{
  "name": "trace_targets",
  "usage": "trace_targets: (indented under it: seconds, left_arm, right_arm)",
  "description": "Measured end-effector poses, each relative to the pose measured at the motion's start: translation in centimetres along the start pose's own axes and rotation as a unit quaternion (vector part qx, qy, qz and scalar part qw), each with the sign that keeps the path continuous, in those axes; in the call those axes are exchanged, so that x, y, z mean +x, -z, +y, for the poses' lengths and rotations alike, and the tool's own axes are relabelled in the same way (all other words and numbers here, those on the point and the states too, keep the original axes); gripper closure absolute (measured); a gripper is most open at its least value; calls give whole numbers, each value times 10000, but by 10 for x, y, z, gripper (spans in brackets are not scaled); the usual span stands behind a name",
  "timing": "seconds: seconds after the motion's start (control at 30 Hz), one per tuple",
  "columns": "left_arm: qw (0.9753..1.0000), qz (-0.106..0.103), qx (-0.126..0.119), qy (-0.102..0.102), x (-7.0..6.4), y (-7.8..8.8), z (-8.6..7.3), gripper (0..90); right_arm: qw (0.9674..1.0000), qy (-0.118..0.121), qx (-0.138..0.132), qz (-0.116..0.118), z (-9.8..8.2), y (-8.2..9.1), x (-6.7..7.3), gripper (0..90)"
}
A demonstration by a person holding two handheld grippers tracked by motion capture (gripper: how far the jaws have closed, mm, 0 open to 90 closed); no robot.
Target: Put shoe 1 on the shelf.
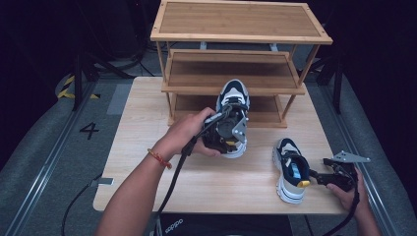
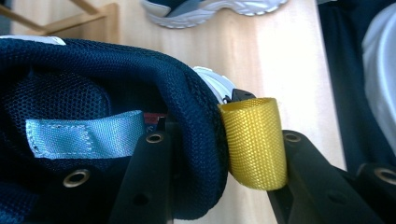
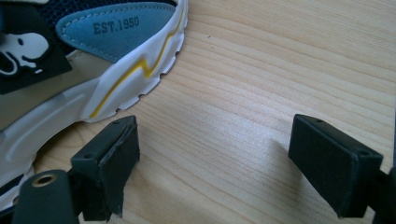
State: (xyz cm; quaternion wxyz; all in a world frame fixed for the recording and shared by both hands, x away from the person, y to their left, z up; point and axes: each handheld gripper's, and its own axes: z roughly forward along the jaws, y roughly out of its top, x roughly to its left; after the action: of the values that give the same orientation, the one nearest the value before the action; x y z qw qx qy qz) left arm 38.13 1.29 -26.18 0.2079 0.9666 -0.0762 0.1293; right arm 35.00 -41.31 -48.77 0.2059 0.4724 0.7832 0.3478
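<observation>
- Sneaker point(image 1: 232, 105) hangs above the worktop point(image 1: 147, 142), its heel collar clamped in the left hand-held gripper point(image 1: 227, 132).
- Right hand-held gripper point(image 1: 318, 177) sits released beside the second sneaker point(image 1: 290, 169).

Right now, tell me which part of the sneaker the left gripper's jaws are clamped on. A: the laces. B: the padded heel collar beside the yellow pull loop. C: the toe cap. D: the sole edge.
B: in the left gripper view the left gripper has one jaw inside the sneaker and one outside, pinching the navy heel collar with the yellow pull loop.
</observation>
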Motion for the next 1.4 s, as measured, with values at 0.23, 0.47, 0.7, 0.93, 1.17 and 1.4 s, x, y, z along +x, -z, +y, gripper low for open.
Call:
trace_targets:
  seconds: [0.23,0.47,0.7,0.93,1.17,1.4]
  left_arm:
    - [9997,108,-8,219,35,12,-2,701]
    - [9988,48,-198,447,74,23,-3,699]
    - [9975,1,-96,705,114,20,-6,683]
    - [9966,-75,78,822,139,9,-5,647]
    - [9951,-99,72,982,158,4,-6,634]
    - [9938,184,49,1092,165,3,-8,579]
  right_arm:
    - [10000,-4,4,6,0,0,0,168]
    - [10000,5,-2,4,0,0,0,171]
    - [10000,43,-14,-5,0,0,0,173]
    - [10000,37,-4,2,0,0,0,178]
    - [10000,53,-18,17,0,1,1,189]
    - [10000,76,-23,13,-1,1,1,191]
